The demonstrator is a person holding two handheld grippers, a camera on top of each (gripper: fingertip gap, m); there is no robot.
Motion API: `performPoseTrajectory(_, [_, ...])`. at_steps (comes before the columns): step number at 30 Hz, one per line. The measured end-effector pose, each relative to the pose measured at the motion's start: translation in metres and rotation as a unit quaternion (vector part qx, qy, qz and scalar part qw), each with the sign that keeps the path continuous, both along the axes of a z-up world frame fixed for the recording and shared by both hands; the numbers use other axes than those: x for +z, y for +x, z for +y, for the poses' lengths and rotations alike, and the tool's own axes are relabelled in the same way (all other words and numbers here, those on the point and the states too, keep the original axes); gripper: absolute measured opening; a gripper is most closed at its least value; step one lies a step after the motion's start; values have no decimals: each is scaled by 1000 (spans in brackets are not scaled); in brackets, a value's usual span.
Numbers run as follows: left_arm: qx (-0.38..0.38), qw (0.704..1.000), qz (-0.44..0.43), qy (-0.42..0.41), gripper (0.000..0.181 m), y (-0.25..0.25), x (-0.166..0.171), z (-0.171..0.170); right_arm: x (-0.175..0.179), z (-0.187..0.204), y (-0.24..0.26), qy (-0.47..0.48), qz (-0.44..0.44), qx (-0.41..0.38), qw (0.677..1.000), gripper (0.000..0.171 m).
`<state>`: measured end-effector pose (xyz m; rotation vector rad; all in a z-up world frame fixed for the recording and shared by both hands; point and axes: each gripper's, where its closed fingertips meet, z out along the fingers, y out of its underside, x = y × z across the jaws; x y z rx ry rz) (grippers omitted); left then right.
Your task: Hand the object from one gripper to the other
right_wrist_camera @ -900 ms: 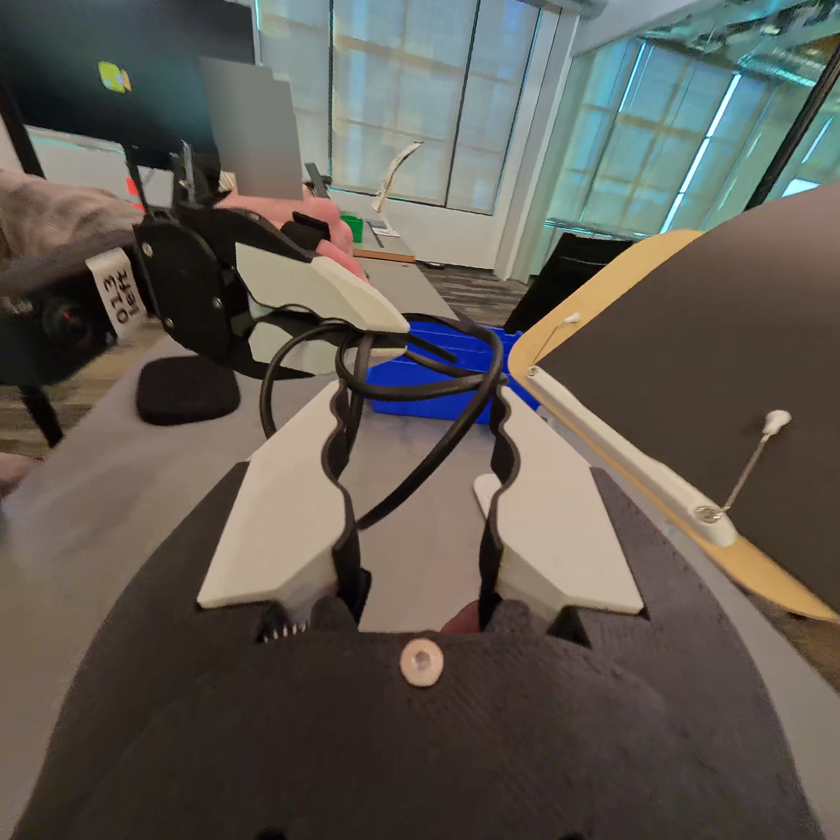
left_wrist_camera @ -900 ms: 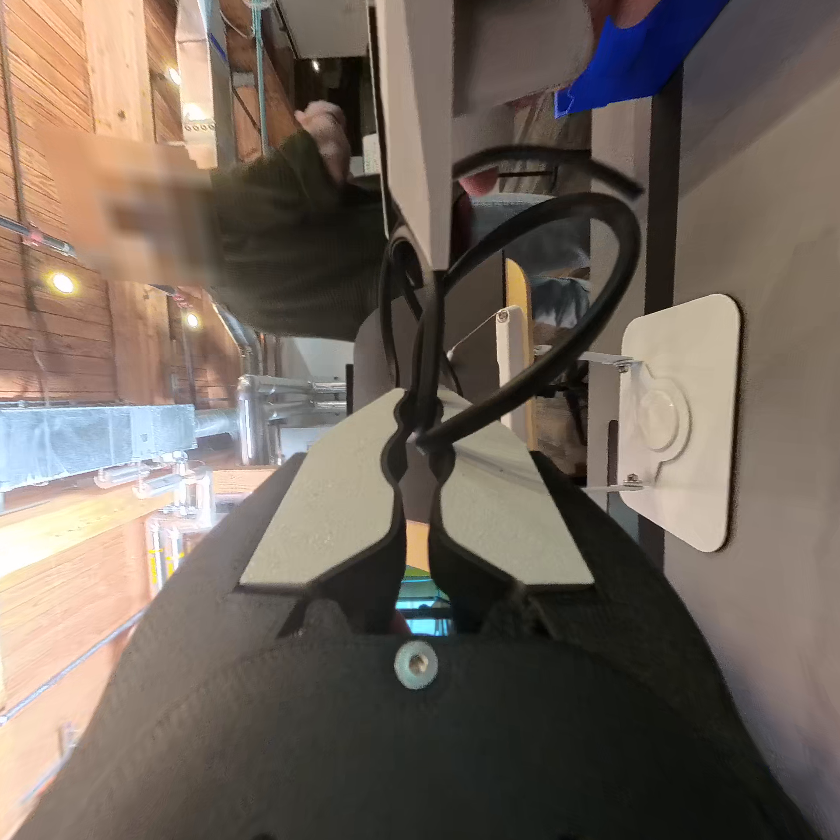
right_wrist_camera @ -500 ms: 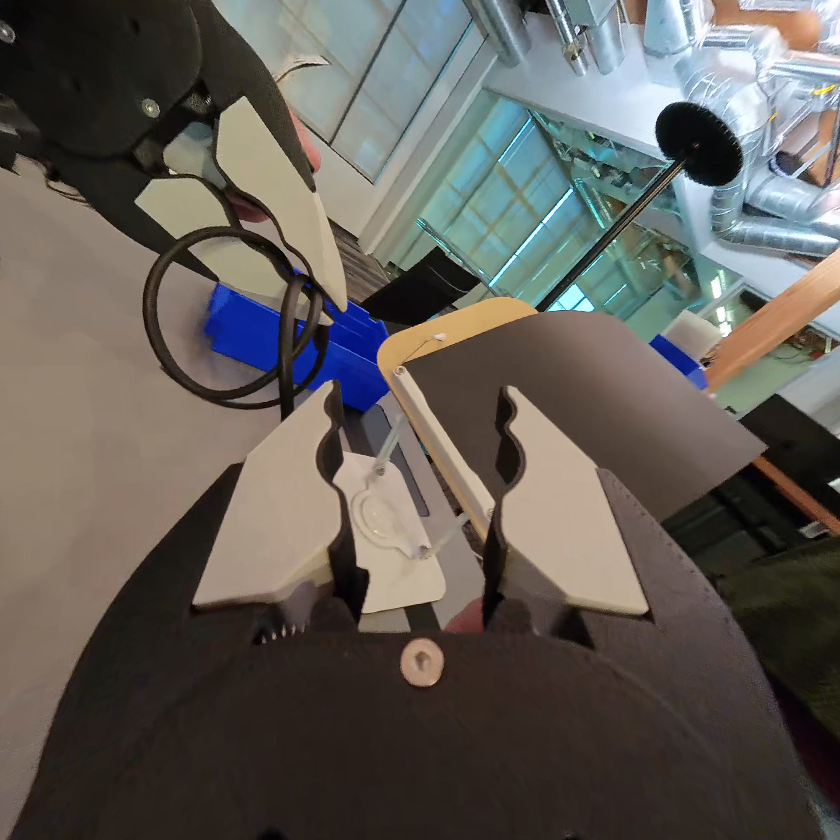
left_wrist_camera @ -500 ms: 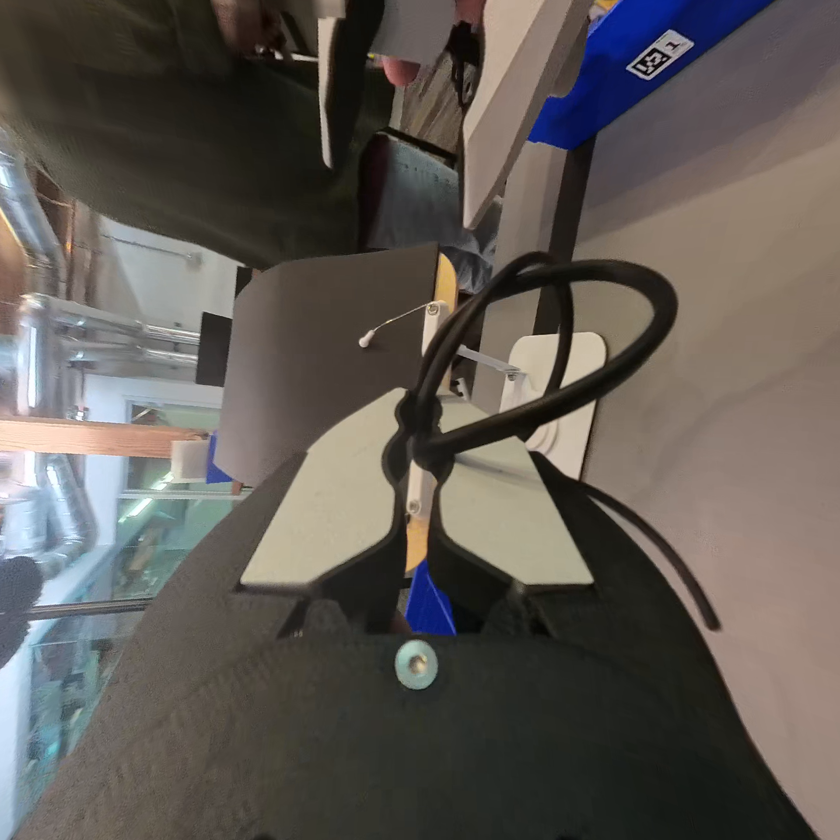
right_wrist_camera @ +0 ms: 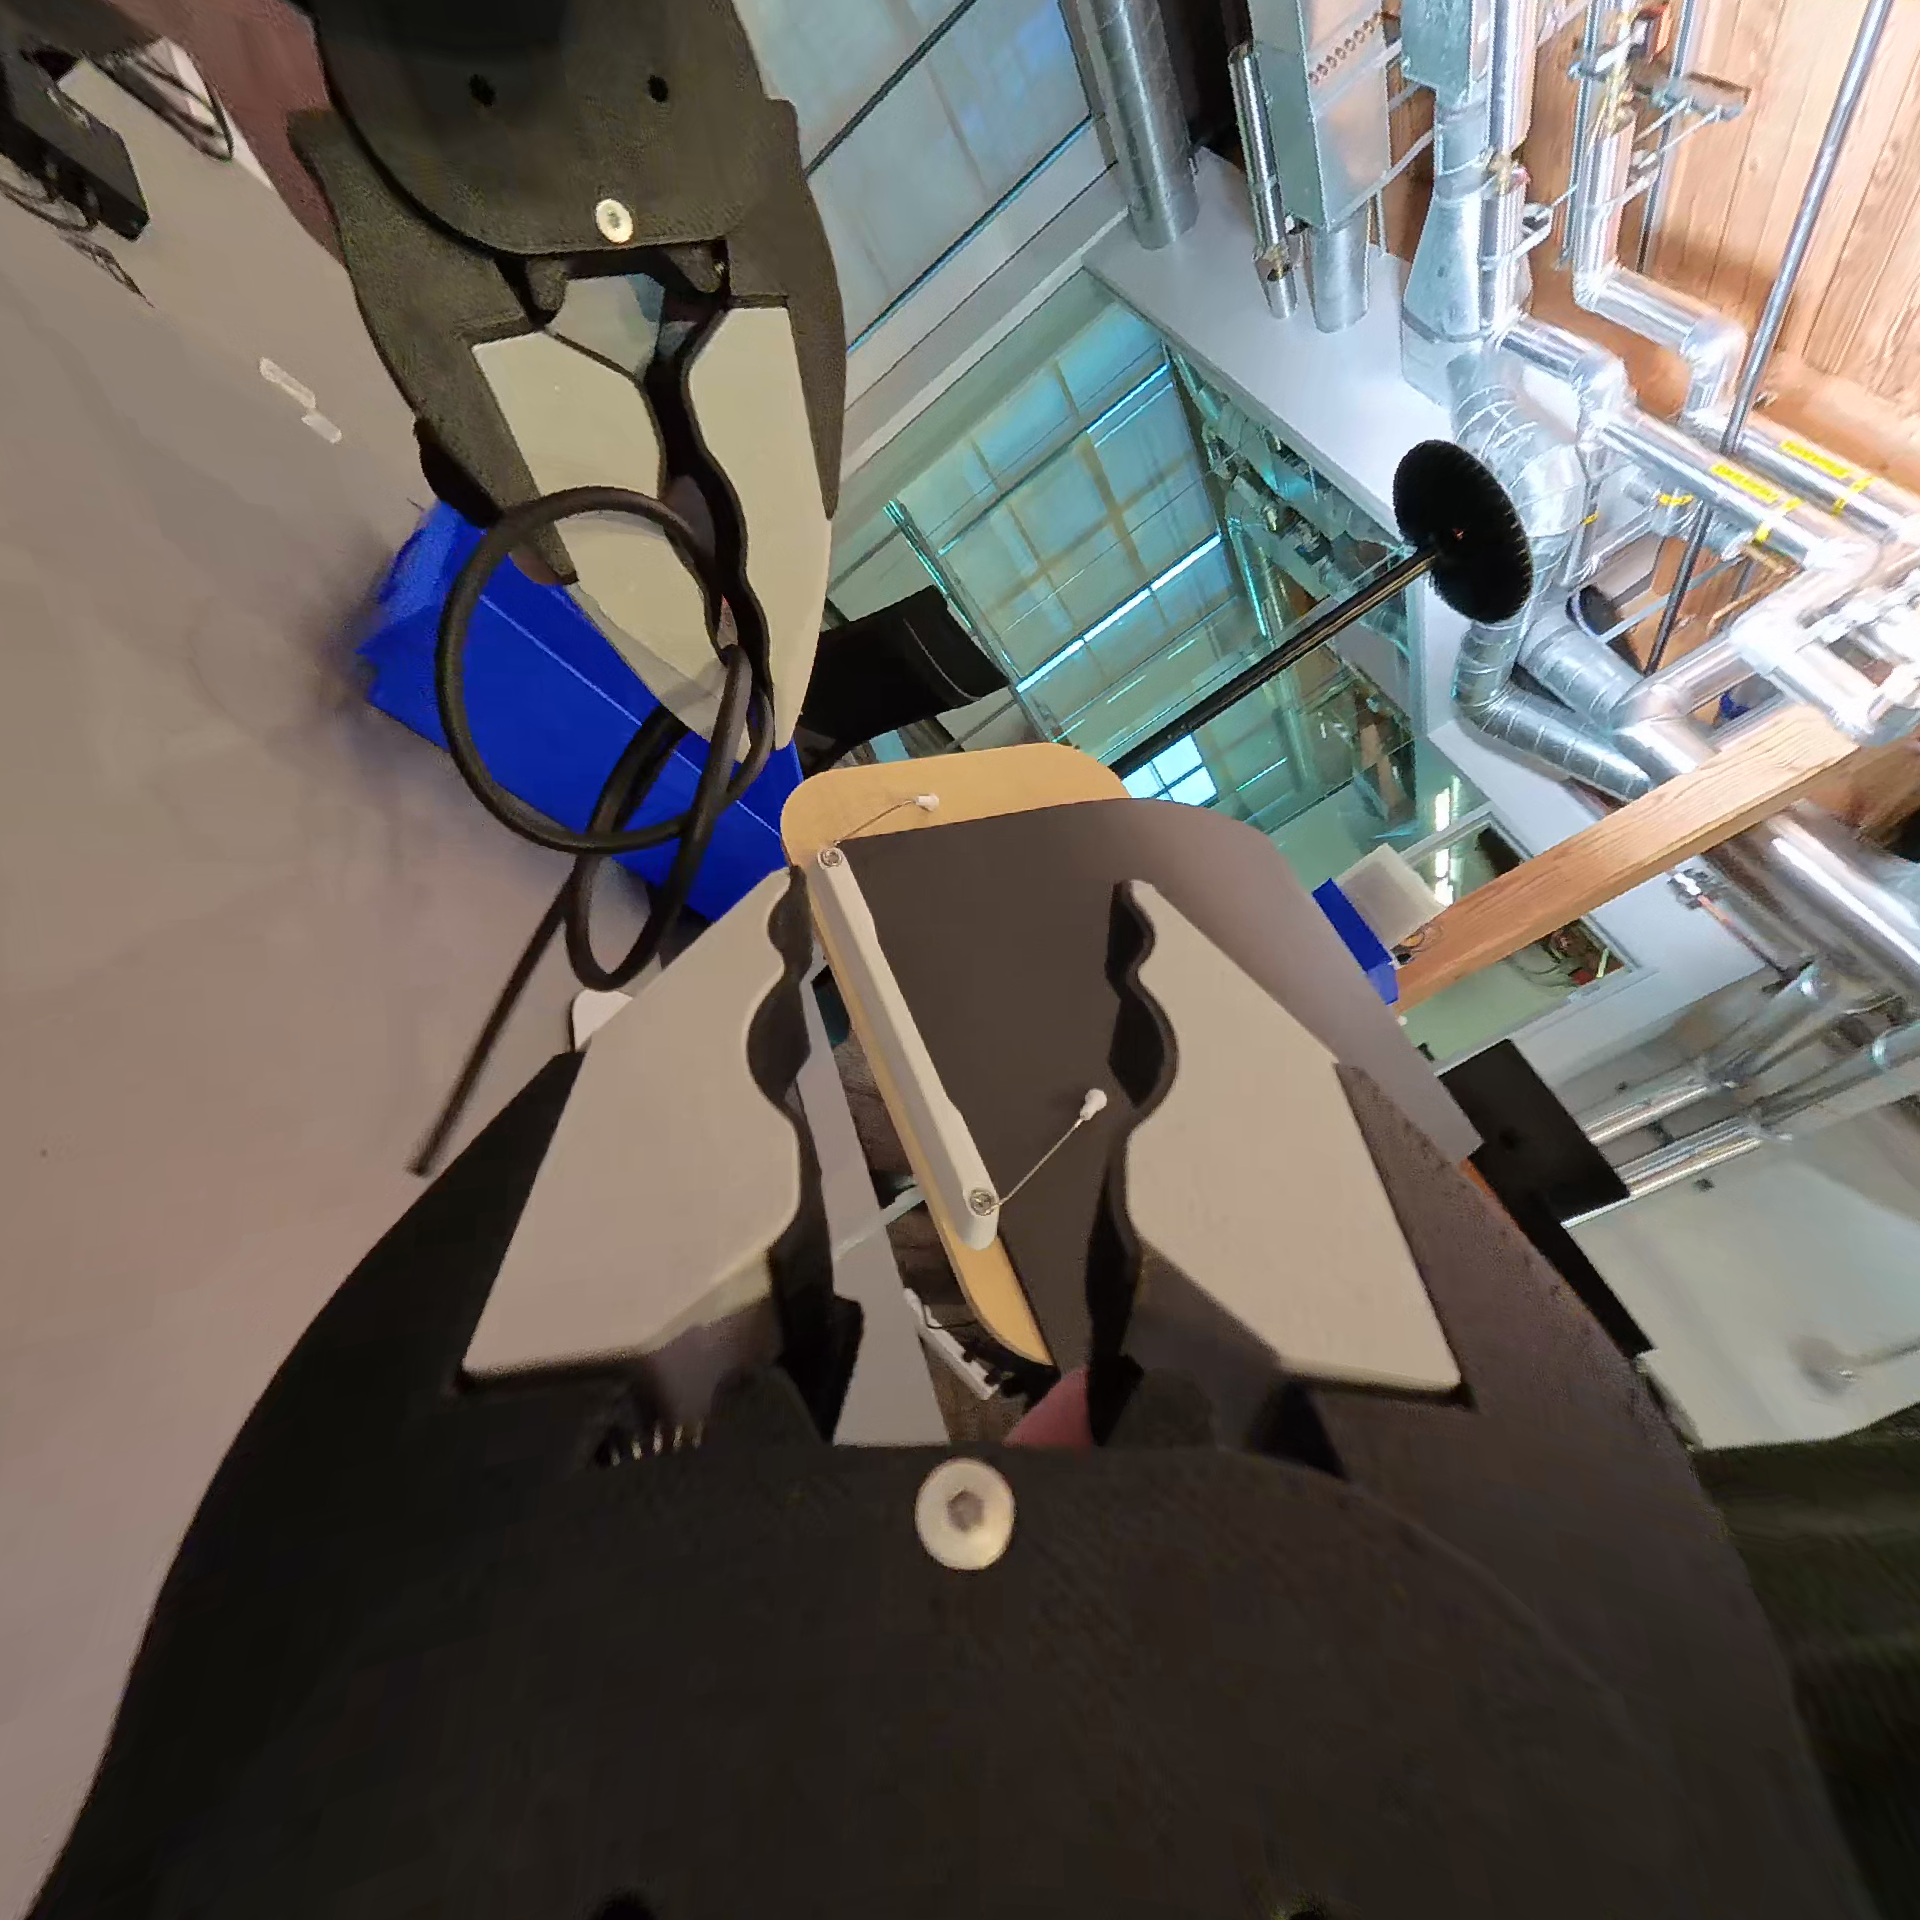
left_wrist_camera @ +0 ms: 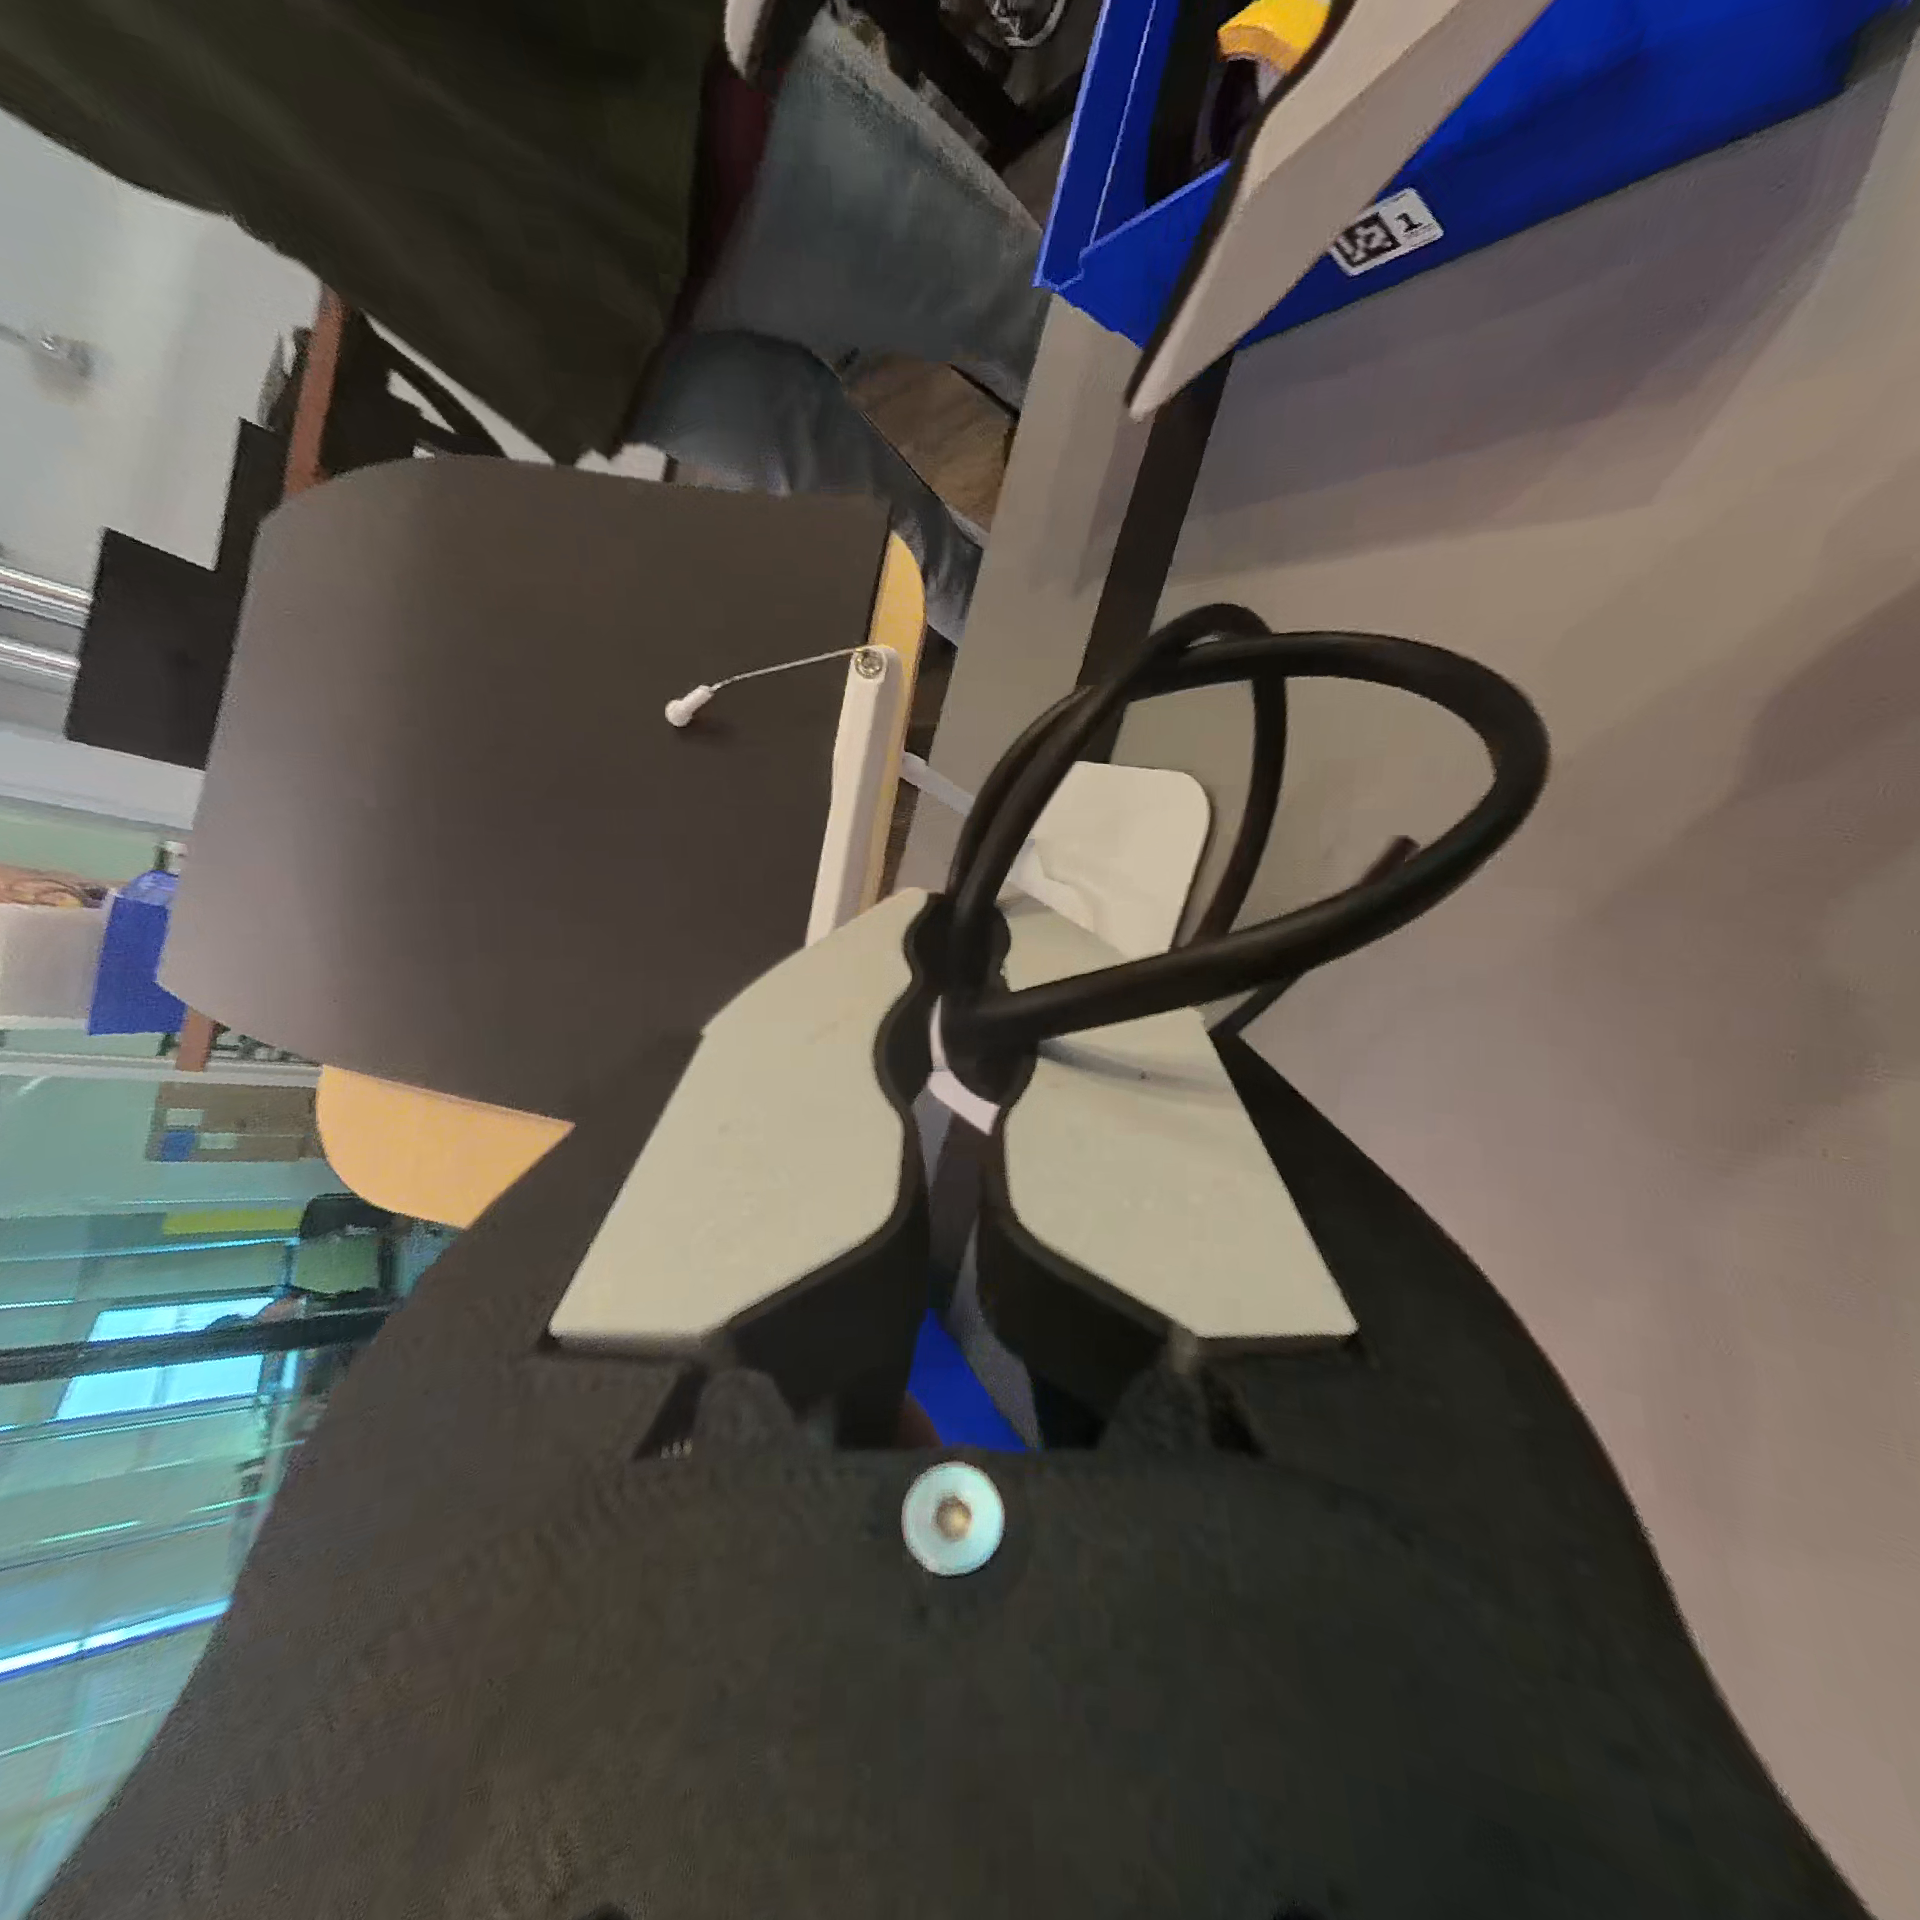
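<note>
- Cable (left_wrist_camera: 1455,717): black, smooth rubbery jacket w/ slight sheen; white tie at the pinch.
- Left gripper (left_wrist_camera: 961,997): matt pale-grey plastic fingers, black wavy pads, body rough grainy black plastic, shiny metal screw.
- Bench (left_wrist_camera: 1662,831): grey, matt, smooth.
- Bin (right_wrist_camera: 582,707) at bench far edge: glossy blue plastic.
- Ceiling ducts (right_wrist_camera: 1621,416): bright metal.

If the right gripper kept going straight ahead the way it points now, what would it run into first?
Probably the dark board with the white hinge bar: it fills the gap between the open right gripper's jaws. Depth is unclear. The left gripper holding the black cable sits off to the side.
</note>
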<state>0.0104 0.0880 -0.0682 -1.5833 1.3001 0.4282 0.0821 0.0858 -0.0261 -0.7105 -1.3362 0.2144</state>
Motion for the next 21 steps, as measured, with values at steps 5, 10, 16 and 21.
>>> performPoseTrajectory(5, [5, 999, -20, -40, 4, 0, -5, -2, 1, -7, -1, 50, -15, -12, 999, 53])
performPoseTrajectory(10, [5, 993, -52, -104, 4, -1, -10, -4, -3, -16, -3, 108, -33, -10, 993, 52])
performPoseTrajectory(16, [15, 991, -51, -123, 3, -8, -8, -2, -16, -27, -13, 108, -57, 11, 992, 43])
performPoseTrajectory(21, [16, 987, -63, -150, 3, -5, -17, -7, -35, -39, -25, 105, -92, 37, 989, 46])
